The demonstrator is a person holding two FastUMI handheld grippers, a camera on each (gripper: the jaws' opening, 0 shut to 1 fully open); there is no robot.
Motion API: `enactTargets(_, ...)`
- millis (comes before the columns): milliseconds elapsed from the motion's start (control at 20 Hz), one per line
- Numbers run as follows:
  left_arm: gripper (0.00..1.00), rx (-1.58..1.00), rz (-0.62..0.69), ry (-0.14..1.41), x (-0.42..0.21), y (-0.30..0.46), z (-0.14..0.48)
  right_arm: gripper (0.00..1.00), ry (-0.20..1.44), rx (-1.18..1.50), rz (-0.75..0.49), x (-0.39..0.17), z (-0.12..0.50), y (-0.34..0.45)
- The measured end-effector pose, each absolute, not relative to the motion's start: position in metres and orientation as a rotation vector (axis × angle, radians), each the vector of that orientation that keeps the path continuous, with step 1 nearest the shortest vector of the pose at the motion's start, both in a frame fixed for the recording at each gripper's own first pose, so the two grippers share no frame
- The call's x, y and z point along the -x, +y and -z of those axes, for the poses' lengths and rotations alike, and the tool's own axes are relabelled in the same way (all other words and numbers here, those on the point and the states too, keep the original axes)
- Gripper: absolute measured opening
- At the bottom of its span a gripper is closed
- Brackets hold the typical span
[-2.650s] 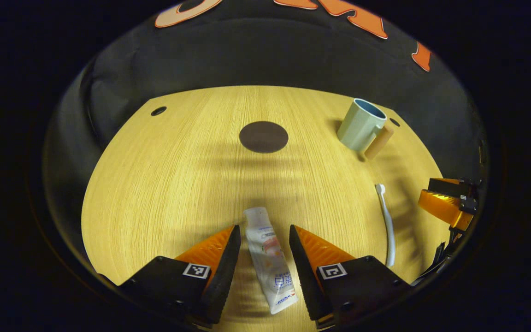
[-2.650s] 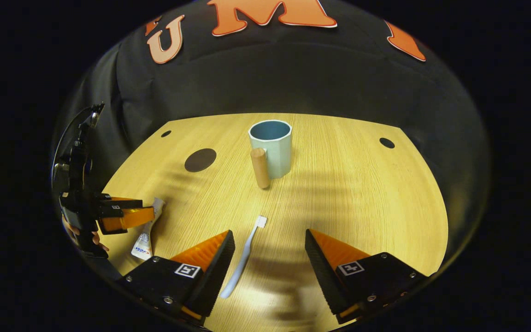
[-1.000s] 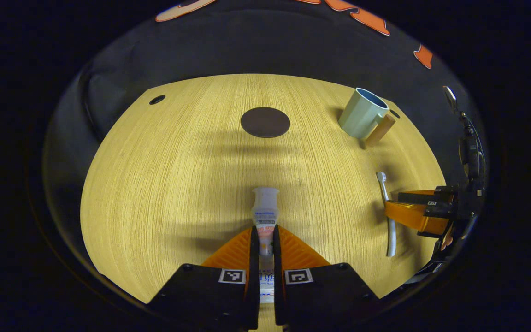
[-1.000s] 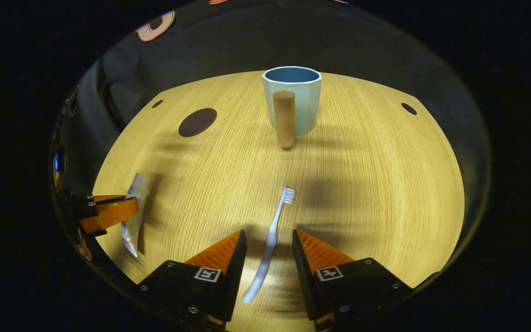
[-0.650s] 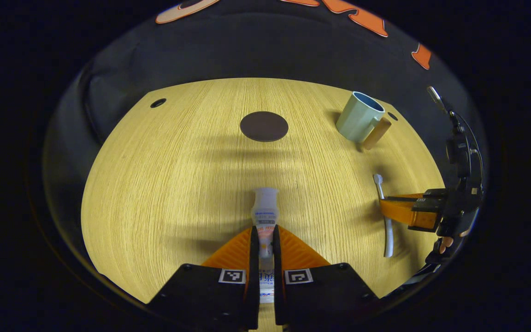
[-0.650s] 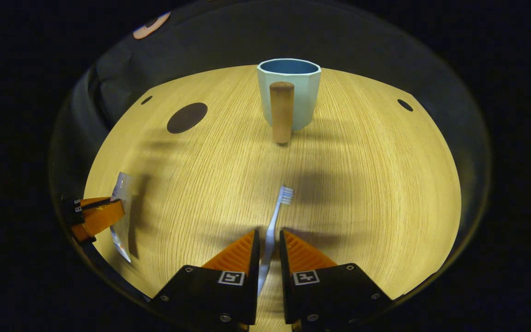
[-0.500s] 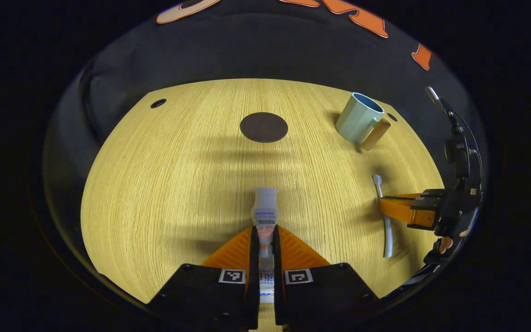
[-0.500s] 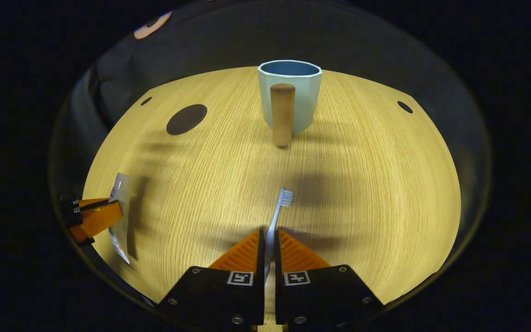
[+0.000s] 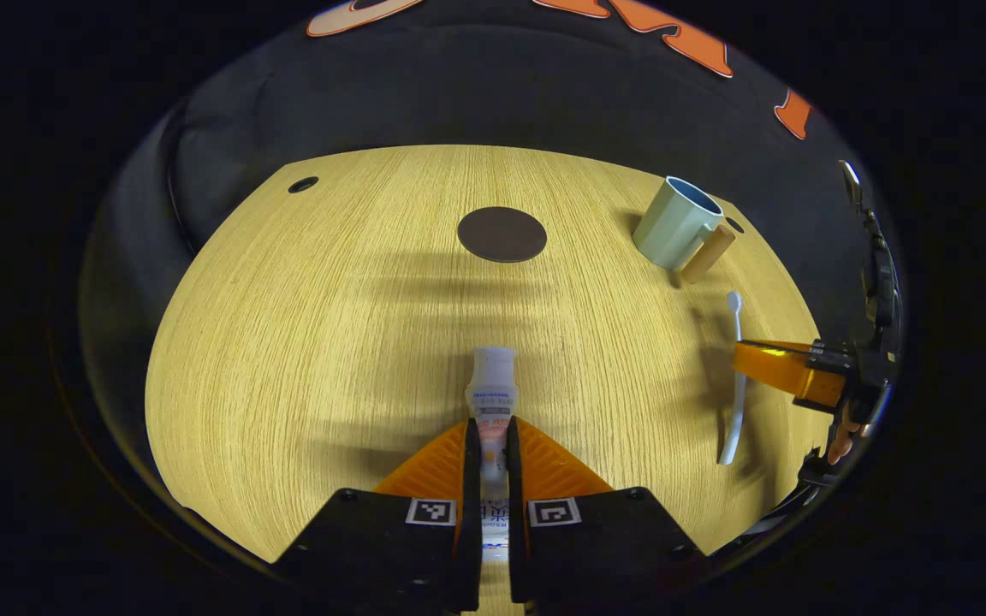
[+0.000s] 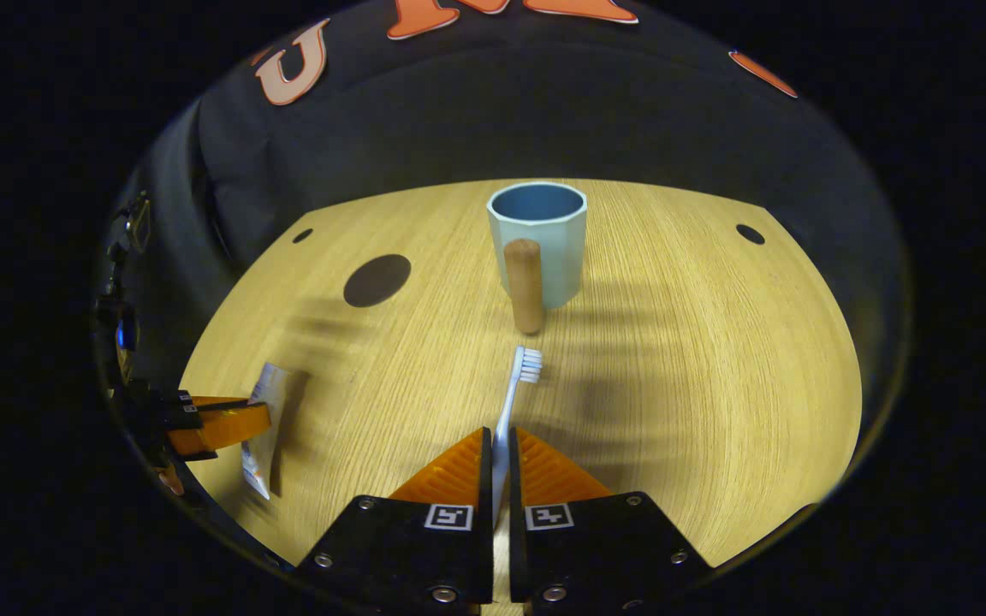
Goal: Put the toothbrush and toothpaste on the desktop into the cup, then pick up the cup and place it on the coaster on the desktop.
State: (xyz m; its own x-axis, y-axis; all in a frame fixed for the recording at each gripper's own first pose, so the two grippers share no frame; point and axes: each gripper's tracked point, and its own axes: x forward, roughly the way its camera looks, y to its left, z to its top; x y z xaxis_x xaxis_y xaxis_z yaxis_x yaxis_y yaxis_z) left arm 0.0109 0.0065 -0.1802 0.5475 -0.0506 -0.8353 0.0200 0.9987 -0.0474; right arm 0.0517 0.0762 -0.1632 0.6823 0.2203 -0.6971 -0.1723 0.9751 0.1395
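Left gripper view: round dark coaster [image 9: 502, 234] on the wooden desktop [image 9: 288, 342], far centre; pale green cup with wooden handle [image 9: 677, 233] to its right. White toothpaste tube [image 9: 491, 389] sits clamped in the left gripper [image 9: 493, 438], near centre. Right gripper view: white toothbrush [image 10: 514, 398] sits clamped in the right gripper [image 10: 500, 449], bristle end just before the cup's handle; coaster left of cup.

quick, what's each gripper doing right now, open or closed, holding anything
Left gripper: closed on the toothpaste.
Right gripper: closed on the toothbrush.
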Motion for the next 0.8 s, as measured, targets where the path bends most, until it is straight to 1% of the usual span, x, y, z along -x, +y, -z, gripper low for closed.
enactTargets(400,0.17,0.035,0.034,0.972,0.004,0.002,0.161,0.08,0.635,-0.049,-0.225,-0.066,0.118,0.067)
enactTargets(550,0.17,0.042,0.037,0.972,0.008,0.004,0.164,0.08,0.580,-0.061,-0.215,-0.072,0.106,0.067)
enactTargets(800,0.17,0.037,0.031,0.964,0.007,-0.001,0.165,0.08,0.492,-0.082,-0.237,-0.081,0.087,0.076)
